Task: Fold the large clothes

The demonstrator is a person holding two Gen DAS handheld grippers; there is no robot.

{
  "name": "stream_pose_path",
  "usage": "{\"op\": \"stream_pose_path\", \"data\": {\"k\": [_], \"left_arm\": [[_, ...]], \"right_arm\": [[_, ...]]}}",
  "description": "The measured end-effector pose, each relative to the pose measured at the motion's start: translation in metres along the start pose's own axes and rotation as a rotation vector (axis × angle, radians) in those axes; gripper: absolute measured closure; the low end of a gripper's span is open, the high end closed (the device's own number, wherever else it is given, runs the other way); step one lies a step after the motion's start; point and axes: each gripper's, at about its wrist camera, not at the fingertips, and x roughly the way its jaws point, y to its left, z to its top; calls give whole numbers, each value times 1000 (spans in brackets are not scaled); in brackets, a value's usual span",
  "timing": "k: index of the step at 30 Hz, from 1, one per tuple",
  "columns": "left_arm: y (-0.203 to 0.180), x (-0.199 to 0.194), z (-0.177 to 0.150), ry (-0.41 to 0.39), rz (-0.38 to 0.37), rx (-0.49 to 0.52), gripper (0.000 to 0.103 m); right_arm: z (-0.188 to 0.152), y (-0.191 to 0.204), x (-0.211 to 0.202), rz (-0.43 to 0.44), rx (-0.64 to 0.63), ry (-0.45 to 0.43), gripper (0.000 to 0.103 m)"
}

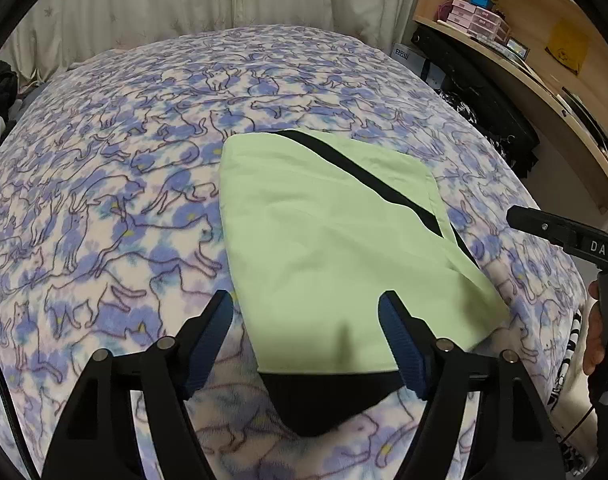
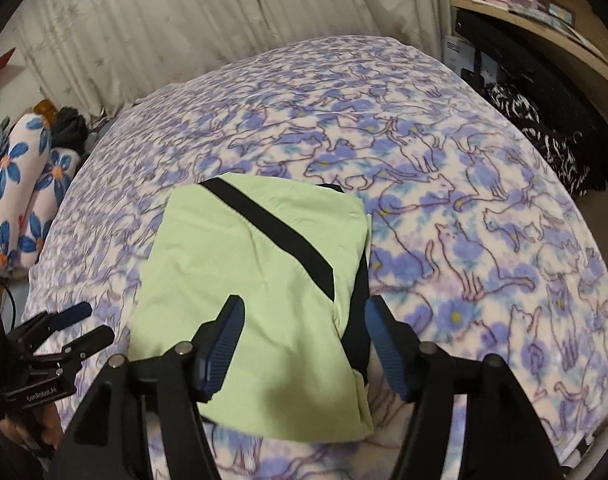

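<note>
Folded green garment (image 1: 336,240) on blanket (image 1: 104,200)

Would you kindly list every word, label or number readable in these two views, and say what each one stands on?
"DAS": white letters on the black body of the right gripper, seen from the left wrist view.
"GenRobot.AI": small white print on the left gripper, seen from the right wrist view; only just legible.
White box beside the bed: dark print, too blurred to read.
Pink boxes on the shelf: no readable text.
</note>
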Motion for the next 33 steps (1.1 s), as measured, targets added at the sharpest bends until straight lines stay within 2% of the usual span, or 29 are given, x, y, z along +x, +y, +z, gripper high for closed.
{"op": "stream_pose_path", "data": {"k": [4,10,20,26,33], "left_arm": [[3,-3,-2,14,-17,-16,25],[10,6,-4,40,-36,-45,19],[27,60,-11,162,-128,-138,19],[36,91,-16,206,-165,-188,19],[44,116,-17,203,-241,-245,16]], "right_arm": [[-3,-3,-1,20,6,29,35],[-7,-22,12,64,66,77,35],[-12,-59,55,174,179,169,35],[-19,-79,94,231,240,247,35],[-27,-84,135,401,309,304,35]]}}
